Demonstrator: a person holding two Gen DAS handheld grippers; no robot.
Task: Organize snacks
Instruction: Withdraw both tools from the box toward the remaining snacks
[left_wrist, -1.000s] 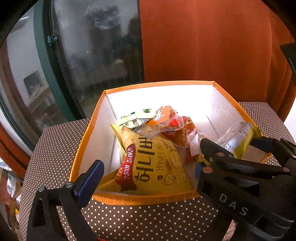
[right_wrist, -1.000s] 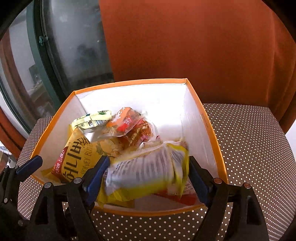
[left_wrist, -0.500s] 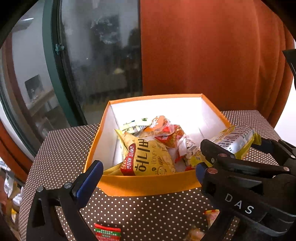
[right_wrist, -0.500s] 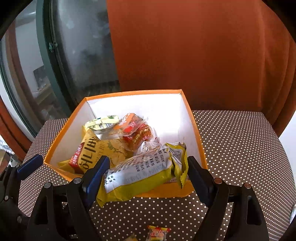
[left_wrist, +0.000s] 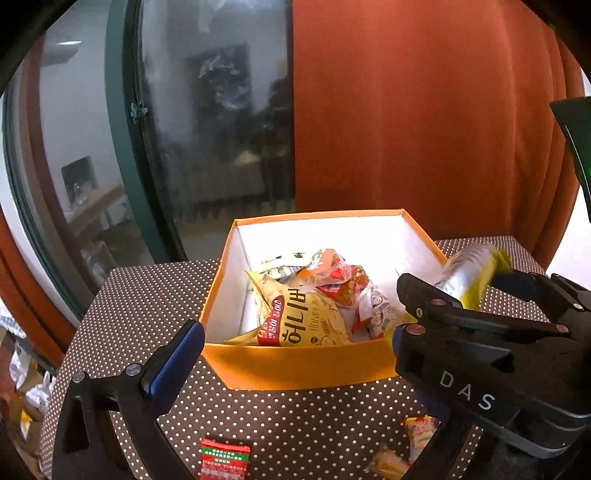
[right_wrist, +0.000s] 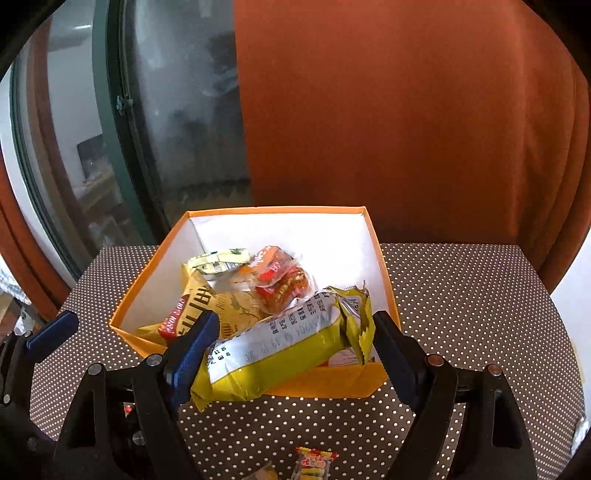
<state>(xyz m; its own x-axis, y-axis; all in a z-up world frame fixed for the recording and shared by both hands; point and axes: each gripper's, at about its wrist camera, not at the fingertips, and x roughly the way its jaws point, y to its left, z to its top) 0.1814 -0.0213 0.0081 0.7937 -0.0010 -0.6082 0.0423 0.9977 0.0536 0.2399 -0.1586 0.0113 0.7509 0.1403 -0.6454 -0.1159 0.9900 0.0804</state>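
Right-wrist view: small wrapped candies (right_wrist: 314, 463) lie loose on the polka-dot tablecloth (right_wrist: 461, 295) at the near edge, apparently awaiting sorting. Just above them, the right gripper (right_wrist: 291, 345) pinches a yellow-and-silver snack packet (right_wrist: 280, 350) end to end between its pads, holding it over the near rim of the orange box (right_wrist: 258, 384), likely bound for the pile inside. Beyond, a yellow honey-butter chip bag (right_wrist: 207, 310) and orange-red packets (right_wrist: 284, 280) fill the box. Alongside, the left gripper (left_wrist: 291, 343) stands spread and empty. An orange curtain (right_wrist: 406, 129) hangs behind.
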